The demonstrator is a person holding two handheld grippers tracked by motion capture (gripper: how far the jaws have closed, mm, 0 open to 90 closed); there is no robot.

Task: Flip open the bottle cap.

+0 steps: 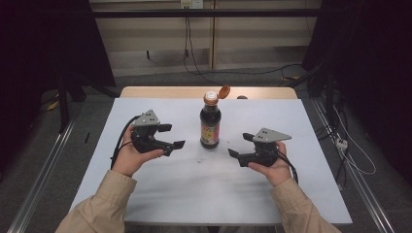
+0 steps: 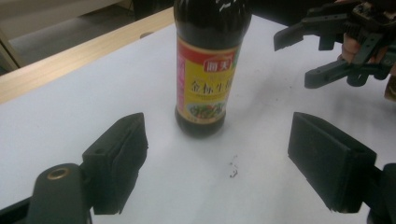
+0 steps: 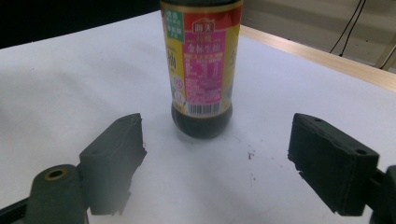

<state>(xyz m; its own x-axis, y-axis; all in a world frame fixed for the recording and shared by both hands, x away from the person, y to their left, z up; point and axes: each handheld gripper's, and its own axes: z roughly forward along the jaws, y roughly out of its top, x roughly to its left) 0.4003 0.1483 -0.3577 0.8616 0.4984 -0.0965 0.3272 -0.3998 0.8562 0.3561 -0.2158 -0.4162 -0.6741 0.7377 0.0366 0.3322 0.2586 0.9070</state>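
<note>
A dark sauce bottle (image 1: 210, 124) stands upright mid-table, its orange flip cap (image 1: 223, 91) hinged open. Its yellow and red label faces the left gripper view (image 2: 205, 84); the pink side with a barcode faces the right gripper view (image 3: 201, 70). My left gripper (image 1: 172, 136) is held left of the bottle, open, with nothing between its fingers (image 2: 119, 158). My right gripper (image 1: 239, 145) is held right of the bottle, open and empty too, fingers (image 3: 114, 154) wide apart. Both point toward the bottle without touching it. The right gripper (image 2: 313, 56) also shows far off in the left gripper view.
The white table top (image 1: 204, 189) has a wooden strip (image 1: 160, 92) along its far edge. A few dark specks (image 2: 232, 171) lie in front of the bottle. Cables (image 1: 340, 141) and metal rails (image 1: 39, 170) run on the floor at either side.
</note>
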